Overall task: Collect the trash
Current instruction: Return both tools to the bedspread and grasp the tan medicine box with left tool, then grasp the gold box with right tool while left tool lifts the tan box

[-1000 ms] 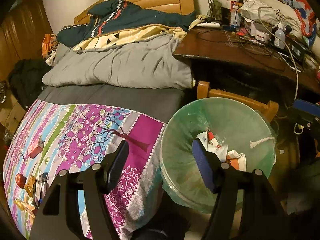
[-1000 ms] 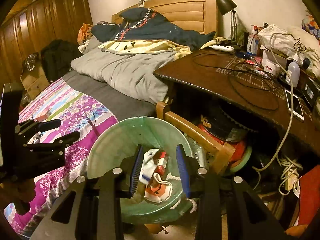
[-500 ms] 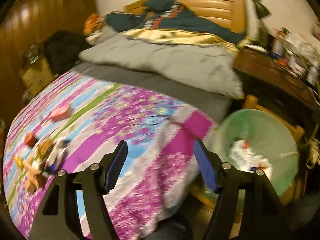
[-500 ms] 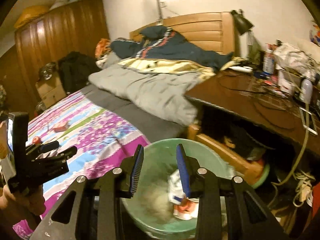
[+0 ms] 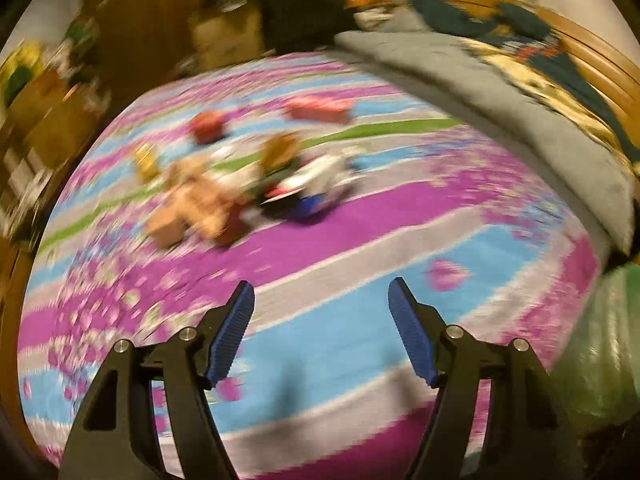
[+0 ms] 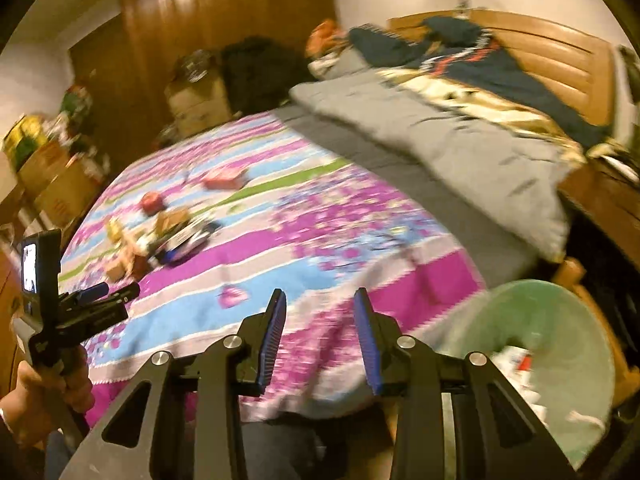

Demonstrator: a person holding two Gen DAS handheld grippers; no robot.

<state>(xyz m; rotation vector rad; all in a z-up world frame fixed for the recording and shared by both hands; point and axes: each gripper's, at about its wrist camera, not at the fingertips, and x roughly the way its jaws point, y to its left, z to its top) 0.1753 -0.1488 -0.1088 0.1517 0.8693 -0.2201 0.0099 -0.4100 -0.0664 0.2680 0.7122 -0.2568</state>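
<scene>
A blurred heap of trash (image 5: 240, 188) lies on the purple, blue and white bedspread (image 5: 360, 340); it also shows in the right wrist view (image 6: 160, 236). A red round item (image 5: 208, 128) and a pink-red box (image 5: 320, 108) lie beyond it. My left gripper (image 5: 320, 300) is open and empty above the bedspread, short of the heap. My right gripper (image 6: 320, 300) is open and empty over the bed's near edge. The green bin (image 6: 560, 320) holding paper scraps stands at the right beside the bed.
A grey duvet (image 6: 440, 120) and dark clothes cover the head of the bed. A wooden wardrobe (image 6: 200, 20) and cardboard boxes (image 6: 52, 176) stand beyond the bed on the left. A dark desk edge (image 6: 600, 200) is at the right.
Both grippers have swung left, away from the bin and toward the bedspread. The trash heap now sits ahead of the left gripper. Both stay open and empty.
</scene>
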